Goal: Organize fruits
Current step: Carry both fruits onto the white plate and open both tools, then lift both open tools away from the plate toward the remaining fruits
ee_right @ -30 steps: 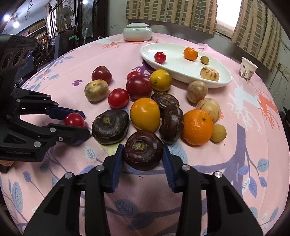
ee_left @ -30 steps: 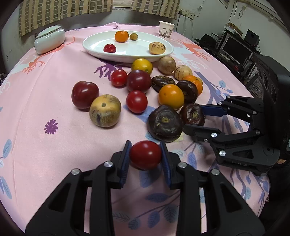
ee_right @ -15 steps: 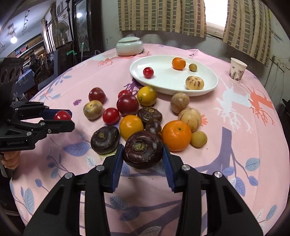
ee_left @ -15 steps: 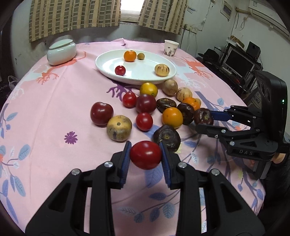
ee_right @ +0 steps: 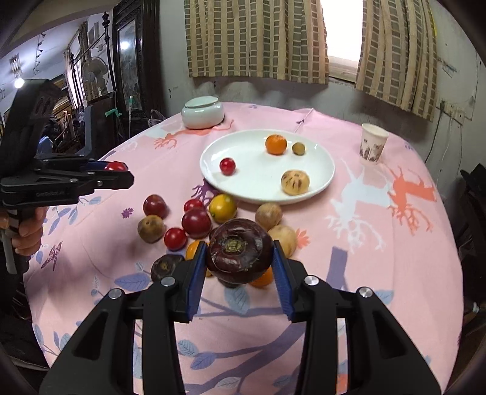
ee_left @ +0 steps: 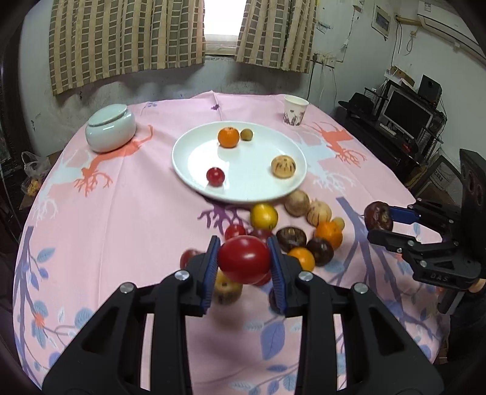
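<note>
Over our pink tablecloth (ee_left: 121, 218), short of the white plate (ee_left: 194, 152) and curtained window (ee_left: 220, 21), our left gripper (ee_left: 244, 263) clamps a red tomato (ee_left: 244, 259), our right gripper (ee_right: 239, 262) a dark purple fruit (ee_right: 239, 247).

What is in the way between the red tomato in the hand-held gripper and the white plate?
Nothing visible. The tomato is held up above the loose fruit pile, and the plate has open space.

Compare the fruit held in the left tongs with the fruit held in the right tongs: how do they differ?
The red tomato is bright red; the dark purple fruit is nearly black-purple. The tomato's skin is smooth and glossy; the purple fruit's is dull and scuffed, with a rough stem scar facing the camera. Both are roundish, each clamped in its tongs, left and right, above the tablecloth.
</note>
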The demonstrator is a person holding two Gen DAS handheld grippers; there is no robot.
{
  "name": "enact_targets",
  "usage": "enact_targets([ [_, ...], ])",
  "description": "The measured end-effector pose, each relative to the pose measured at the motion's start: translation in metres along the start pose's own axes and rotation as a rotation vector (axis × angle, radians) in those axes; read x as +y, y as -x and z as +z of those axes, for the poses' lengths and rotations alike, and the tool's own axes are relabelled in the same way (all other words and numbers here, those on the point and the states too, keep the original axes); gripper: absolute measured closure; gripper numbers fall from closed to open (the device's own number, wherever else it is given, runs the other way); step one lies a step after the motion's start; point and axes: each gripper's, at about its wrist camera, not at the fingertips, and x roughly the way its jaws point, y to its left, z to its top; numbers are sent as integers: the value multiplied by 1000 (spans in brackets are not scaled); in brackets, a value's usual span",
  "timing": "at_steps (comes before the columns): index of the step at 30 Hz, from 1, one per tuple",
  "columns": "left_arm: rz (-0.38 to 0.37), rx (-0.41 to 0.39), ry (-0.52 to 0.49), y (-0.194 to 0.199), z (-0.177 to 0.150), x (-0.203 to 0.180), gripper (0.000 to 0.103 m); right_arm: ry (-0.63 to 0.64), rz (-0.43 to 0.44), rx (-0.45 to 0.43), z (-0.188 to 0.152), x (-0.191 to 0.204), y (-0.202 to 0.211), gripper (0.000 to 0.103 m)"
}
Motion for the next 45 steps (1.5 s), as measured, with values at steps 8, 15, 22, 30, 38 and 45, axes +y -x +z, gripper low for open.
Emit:
enact_targets([
  [8,-16,-17,-21,-29,44,-3,71,-17,10,8,38,-16,-34,61],
  [15,-41,28,-9,-83,68,-7,71,-33,9,43,56,-24,-81,61],
  [22,-47,98,26,-137,75,-5,70,-73,41,106,62,-37,-124,61],
  [30,-12,156,40,-171,76,-1,70,-114,53,161,59,-43,-151,61],
  [38,-8,195,101,-179,72,11,55,-133,50,172,58,-45,-154,58],
  [45,-25,135,93,-140,65,12,41,-165,57,139,48,-47,-121,52],
])
